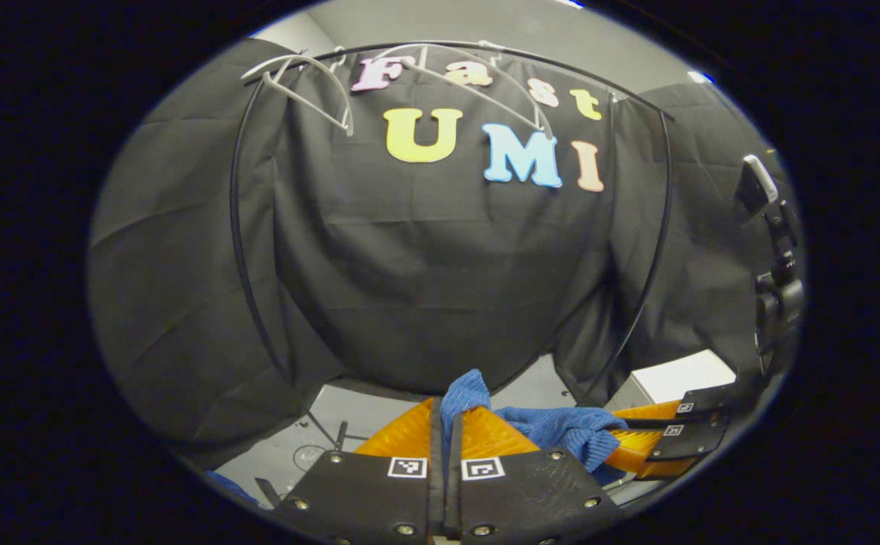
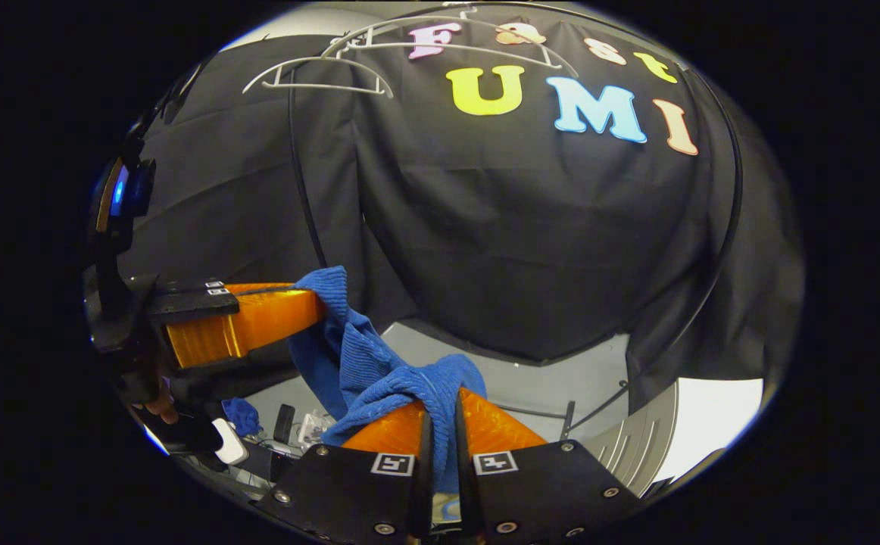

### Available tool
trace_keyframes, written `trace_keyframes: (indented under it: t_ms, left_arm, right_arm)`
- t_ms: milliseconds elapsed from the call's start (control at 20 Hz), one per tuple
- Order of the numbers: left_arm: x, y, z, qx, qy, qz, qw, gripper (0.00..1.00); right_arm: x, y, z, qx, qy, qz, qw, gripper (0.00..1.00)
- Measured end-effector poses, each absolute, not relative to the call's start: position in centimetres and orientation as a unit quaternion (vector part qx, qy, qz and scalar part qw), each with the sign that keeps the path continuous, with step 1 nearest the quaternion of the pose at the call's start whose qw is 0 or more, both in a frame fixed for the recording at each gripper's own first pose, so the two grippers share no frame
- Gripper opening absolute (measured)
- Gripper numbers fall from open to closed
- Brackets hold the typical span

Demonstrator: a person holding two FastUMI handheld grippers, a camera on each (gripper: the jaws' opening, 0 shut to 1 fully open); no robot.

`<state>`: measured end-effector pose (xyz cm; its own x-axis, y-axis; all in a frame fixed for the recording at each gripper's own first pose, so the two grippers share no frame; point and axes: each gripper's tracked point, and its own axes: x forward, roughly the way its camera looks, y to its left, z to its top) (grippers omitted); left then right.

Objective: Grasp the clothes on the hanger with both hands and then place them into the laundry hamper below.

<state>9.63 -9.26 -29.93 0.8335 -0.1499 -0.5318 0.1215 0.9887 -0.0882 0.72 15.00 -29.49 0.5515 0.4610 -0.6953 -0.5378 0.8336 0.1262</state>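
A blue knitted garment (image 1: 553, 424) hangs slack between both grippers, off the hangers. In the left gripper view my left gripper (image 1: 446, 407) is shut on one bunched end of it, and the cloth runs right to the right gripper (image 1: 625, 435), which pinches the other end. The right gripper view has my right gripper (image 2: 440, 403) shut on the garment (image 2: 364, 363), with the left gripper (image 2: 317, 303) clamping a raised corner farther left. Bare white hangers (image 1: 319, 83) (image 2: 319, 72) hang on the rail above.
A thin black rack frame (image 1: 237, 227) arches in front of the black cloth wall. A pale ribbed container (image 2: 652, 446) stands low at the right, beside a white box (image 1: 682, 375). A hand (image 2: 156, 409) holds the left gripper, with small clutter on the floor below it.
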Motion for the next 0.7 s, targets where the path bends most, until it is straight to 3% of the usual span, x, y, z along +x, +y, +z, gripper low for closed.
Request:
trace_keyframes:
  t_ms: [50, 100, 200, 300, 350, 450, 700]
  left_arm:
    - [8.7, -8.7, -31.2, -0.017, 0.292, -0.07, 0.954, 0.05]
    - [7.9, -8.3, -32.5, -0.01, 0.305, -0.069, 0.95, 0.03]
    - [6.3, -7.6, -34.1, -0.004, 0.327, -0.068, 0.943, 0.04]
    - [5.6, -6.5, -33.9, 0.005, 0.316, -0.061, 0.947, 0.39]
    - [5.5, -5.9, -33.6, 0.008, 0.308, -0.06, 0.95, 0.56]
    - [5.4, -5.0, -32.6, 0.015, 0.298, -0.056, 0.953, 0.91]
    - [6.6, -3.8, -26.4, 0.013, 0.237, -0.052, 0.97, 0.92]
  right_arm:
    - [0.3, 14.6, -30.3, -0.056, 0.388, 0.28, 0.876, 0.17]
    - [0.0, 14.3, -31.2, -0.063, 0.393, 0.277, 0.875, 0.21]
    - [-0.9, 13.6, -32.8, -0.086, 0.409, 0.268, 0.868, 0.4]
    - [-2.1, 13.1, -33.2, -0.085, 0.412, 0.267, 0.867, 0.61]
    - [-2.3, 12.9, -33.1, -0.086, 0.408, 0.261, 0.871, 0.8]
    - [-2.5, 12.7, -32.0, -0.089, 0.396, 0.252, 0.879, 0.95]
    - [-0.3, 12.0, -25.5, -0.06, 0.331, 0.218, 0.916, 0.95]
